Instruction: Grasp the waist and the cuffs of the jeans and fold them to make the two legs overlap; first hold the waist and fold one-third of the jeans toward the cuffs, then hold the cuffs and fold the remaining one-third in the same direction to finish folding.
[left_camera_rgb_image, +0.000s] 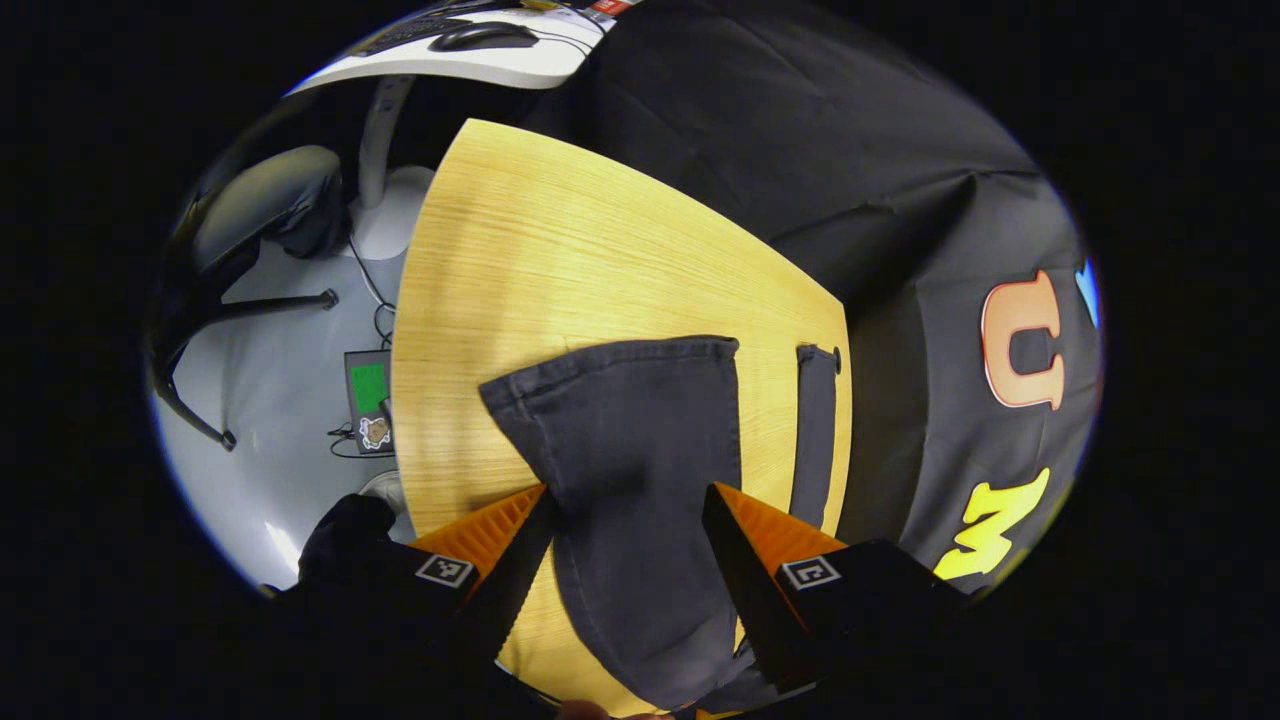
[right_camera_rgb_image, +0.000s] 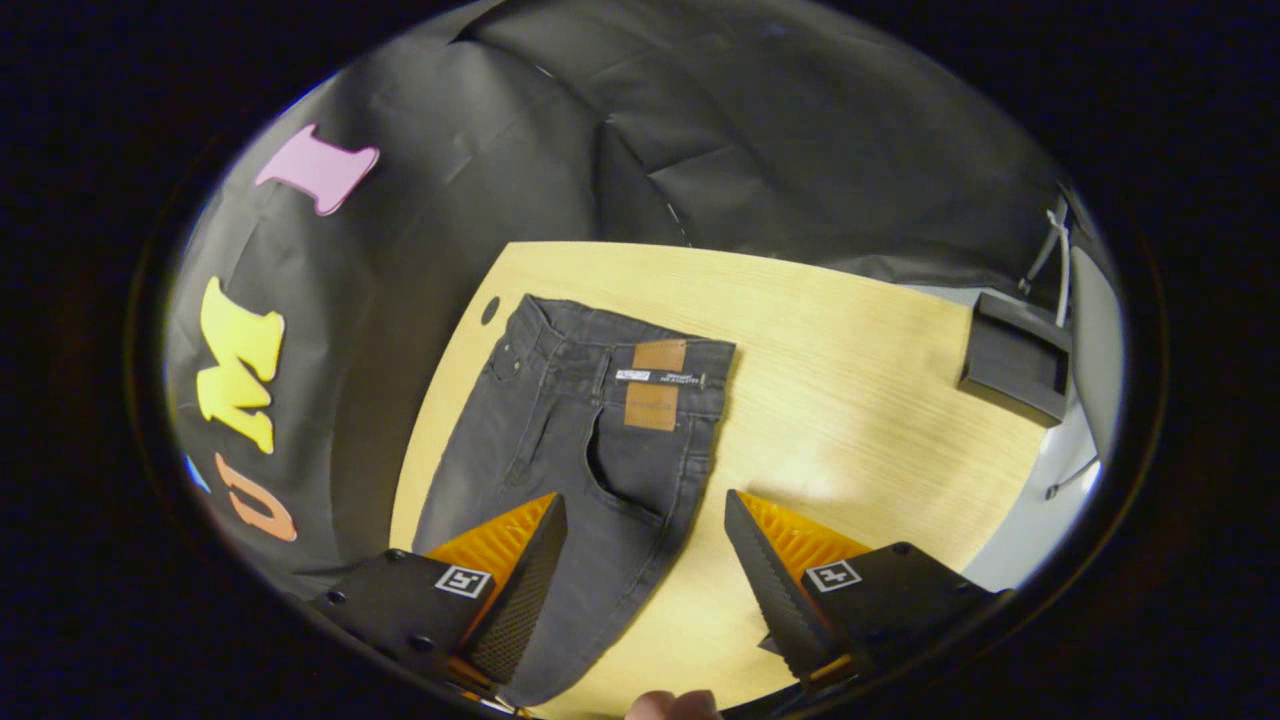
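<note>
Dark grey jeans lie flat on the light wooden table (left_camera_rgb_image: 560, 250). In the left gripper view, one leg (left_camera_rgb_image: 630, 440) with its cuff at the far end runs out ahead; the other leg (left_camera_rgb_image: 815, 430) shows as a narrow strip to the right. My left gripper (left_camera_rgb_image: 625, 510) hovers open above the wide leg, one finger on each side. In the right gripper view, the waist (right_camera_rgb_image: 630, 370) with a brown leather patch (right_camera_rgb_image: 653, 397) lies ahead. My right gripper (right_camera_rgb_image: 645, 520) stands open above the hip and thigh area, nothing between its fingers.
A black box (right_camera_rgb_image: 1015, 370) sits on the table's far right corner in the right gripper view. Beyond the table's left edge in the left gripper view stand a chair (left_camera_rgb_image: 260, 215), cables and a small device (left_camera_rgb_image: 368, 400) on the floor. Black cloth walls close the far sides.
</note>
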